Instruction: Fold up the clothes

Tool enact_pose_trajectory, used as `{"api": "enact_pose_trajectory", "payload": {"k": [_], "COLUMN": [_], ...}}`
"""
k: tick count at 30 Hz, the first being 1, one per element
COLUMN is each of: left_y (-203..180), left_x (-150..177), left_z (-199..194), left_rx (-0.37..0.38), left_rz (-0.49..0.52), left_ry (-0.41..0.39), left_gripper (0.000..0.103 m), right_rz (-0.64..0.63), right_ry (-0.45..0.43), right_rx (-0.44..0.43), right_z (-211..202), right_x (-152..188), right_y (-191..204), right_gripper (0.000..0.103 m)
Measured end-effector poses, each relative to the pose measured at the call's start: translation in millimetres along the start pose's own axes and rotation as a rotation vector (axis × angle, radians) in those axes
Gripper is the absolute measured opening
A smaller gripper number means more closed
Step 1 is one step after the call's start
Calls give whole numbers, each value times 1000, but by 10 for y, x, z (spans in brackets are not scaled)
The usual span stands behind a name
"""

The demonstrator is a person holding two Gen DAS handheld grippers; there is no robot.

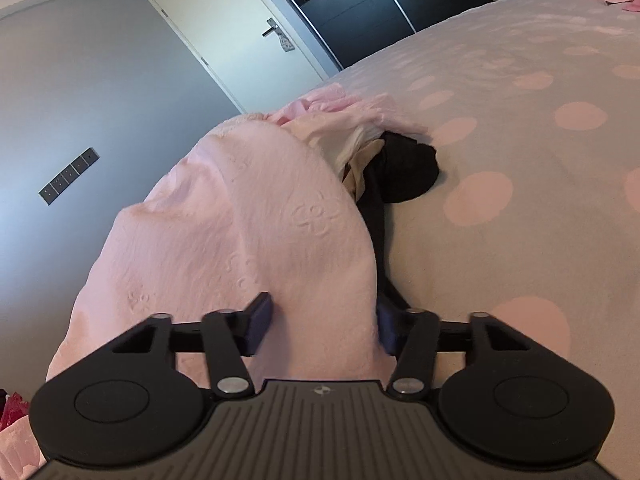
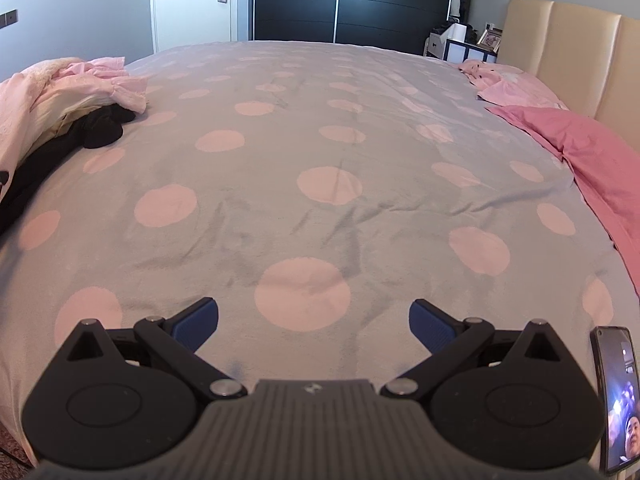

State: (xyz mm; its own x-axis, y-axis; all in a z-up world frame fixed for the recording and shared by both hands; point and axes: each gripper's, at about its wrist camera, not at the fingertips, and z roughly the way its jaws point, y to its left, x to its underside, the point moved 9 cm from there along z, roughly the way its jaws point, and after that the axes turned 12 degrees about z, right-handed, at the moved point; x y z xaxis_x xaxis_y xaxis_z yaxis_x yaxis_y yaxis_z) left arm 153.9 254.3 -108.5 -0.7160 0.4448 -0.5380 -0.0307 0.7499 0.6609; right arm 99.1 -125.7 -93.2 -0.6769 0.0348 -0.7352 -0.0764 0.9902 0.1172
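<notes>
My left gripper (image 1: 322,326) is shut on a light pink embossed garment (image 1: 240,220), whose fabric bunches between the blue pads and rises from a clothes pile at the bed's left edge. A black garment (image 1: 404,176) lies beside and partly under it. The pile also shows in the right wrist view, pink garment (image 2: 24,96) over the black garment (image 2: 100,128). My right gripper (image 2: 314,326) is open and empty, low over the grey bedspread with pink dots (image 2: 320,160).
Pink clothes (image 2: 508,88) and a darker pink cloth (image 2: 592,160) lie by the beige headboard (image 2: 560,52). A phone (image 2: 618,404) stands at the right edge. A white door (image 1: 248,36) and dark wardrobe (image 2: 352,0) stand beyond the bed.
</notes>
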Motion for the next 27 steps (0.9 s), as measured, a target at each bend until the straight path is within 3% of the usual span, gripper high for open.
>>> {"api": "enact_pose_trajectory", "payload": {"k": [1, 3, 8, 12, 17, 20, 27], "left_y": [39, 135, 183, -13, -116, -311, -1192], "left_x": [13, -24, -319, -590, -885, -1060, -1391], "left_z": [18, -38, -376, -760, -1252, -1619, -2580], "left_rx": [7, 29, 120, 205, 355, 474, 867], "left_rz": [-19, -69, -105, -44, -80, -64, 17], "left_ry": [4, -13, -118, -213, -312, -388, -509], "left_gripper": [9, 1, 0, 0, 0, 0, 0], "right_rz": [4, 8, 25, 31, 39, 42, 77], "right_ry": [-2, -6, -22, -33, -56, -70, -71], "right_rx": [-4, -10, -23, -27, -32, -32, 11], "right_z": [-12, -32, -103, -159, -265, -321, -498], "right_x": [0, -8, -37, -52, -91, -132, -269], "right_y": [-9, -22, -67, -97, -130, -157, -389], "right_gripper": [103, 103, 103, 103, 103, 103, 102]}}
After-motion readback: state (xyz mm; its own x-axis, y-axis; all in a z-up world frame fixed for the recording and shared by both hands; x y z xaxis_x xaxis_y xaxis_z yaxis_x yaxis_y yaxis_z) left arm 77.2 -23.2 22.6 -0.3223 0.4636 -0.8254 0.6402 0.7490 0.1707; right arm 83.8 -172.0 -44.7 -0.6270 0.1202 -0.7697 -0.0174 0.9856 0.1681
